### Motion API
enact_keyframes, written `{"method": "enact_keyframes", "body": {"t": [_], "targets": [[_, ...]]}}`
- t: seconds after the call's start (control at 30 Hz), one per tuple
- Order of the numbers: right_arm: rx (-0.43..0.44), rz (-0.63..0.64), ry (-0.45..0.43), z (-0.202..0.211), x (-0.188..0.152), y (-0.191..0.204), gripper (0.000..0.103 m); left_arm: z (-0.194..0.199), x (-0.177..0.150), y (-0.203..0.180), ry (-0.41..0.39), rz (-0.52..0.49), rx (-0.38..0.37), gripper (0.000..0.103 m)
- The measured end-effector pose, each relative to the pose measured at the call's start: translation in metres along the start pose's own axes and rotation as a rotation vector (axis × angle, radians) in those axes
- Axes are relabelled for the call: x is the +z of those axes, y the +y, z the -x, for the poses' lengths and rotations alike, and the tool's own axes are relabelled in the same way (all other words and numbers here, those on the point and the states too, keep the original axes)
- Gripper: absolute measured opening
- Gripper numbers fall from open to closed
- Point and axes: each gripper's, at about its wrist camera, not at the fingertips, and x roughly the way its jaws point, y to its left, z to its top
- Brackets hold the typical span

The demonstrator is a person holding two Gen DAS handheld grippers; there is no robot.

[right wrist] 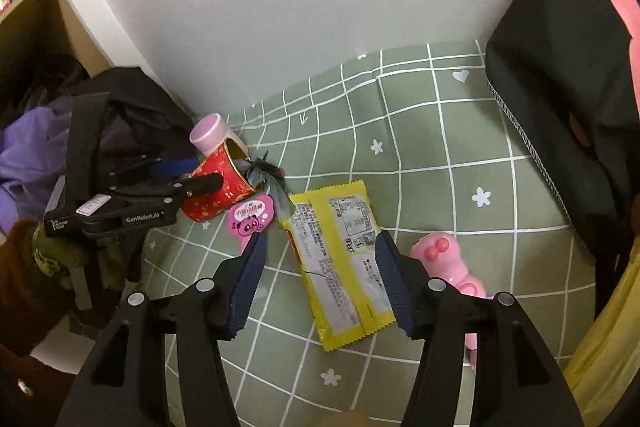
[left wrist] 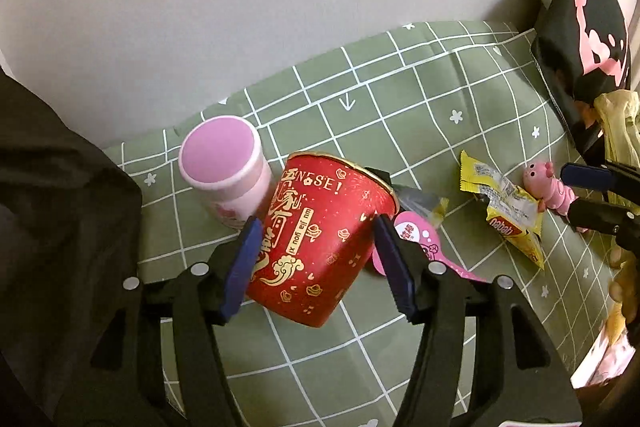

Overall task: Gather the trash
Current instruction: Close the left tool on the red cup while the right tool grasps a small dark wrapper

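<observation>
A red paper cup (left wrist: 320,243) with gold print lies tilted on the green checked cloth (left wrist: 400,99), crumpled foil at its mouth. My left gripper (left wrist: 316,259) has its blue pads on both sides of the cup and is shut on it; it also shows in the right wrist view (right wrist: 188,175) with the cup (right wrist: 220,187). A yellow snack wrapper (right wrist: 340,263) lies flat between the fingers of my open right gripper (right wrist: 320,275), which hovers over it. The wrapper (left wrist: 504,207) also shows in the left wrist view, right of the cup, with my right gripper (left wrist: 592,195) at its right.
A pink lidded cup (left wrist: 224,171) stands behind the red cup. A pink tag (right wrist: 248,219) lies beside it. A pink pig toy (right wrist: 444,259) lies right of the wrapper. A black and pink bag (right wrist: 568,67) stands at the right; dark clothes (right wrist: 120,107) at the left; wall behind.
</observation>
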Motion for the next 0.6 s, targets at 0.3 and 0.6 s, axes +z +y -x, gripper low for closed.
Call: {"method": "enact_keyframes", "body": {"t": [0.3,0.6], "targets": [[-0.019,0.208,0.029,-0.038,0.027,0.047,0.041,0.021,-0.043,0.036,0.048,0.204,-0.048,0.057],[0.029,0.306,0.169,-0.131,0.061,0.078,0.035,0.077,-0.070,0.070,-0.058,0.360,-0.067,0.057]]}}
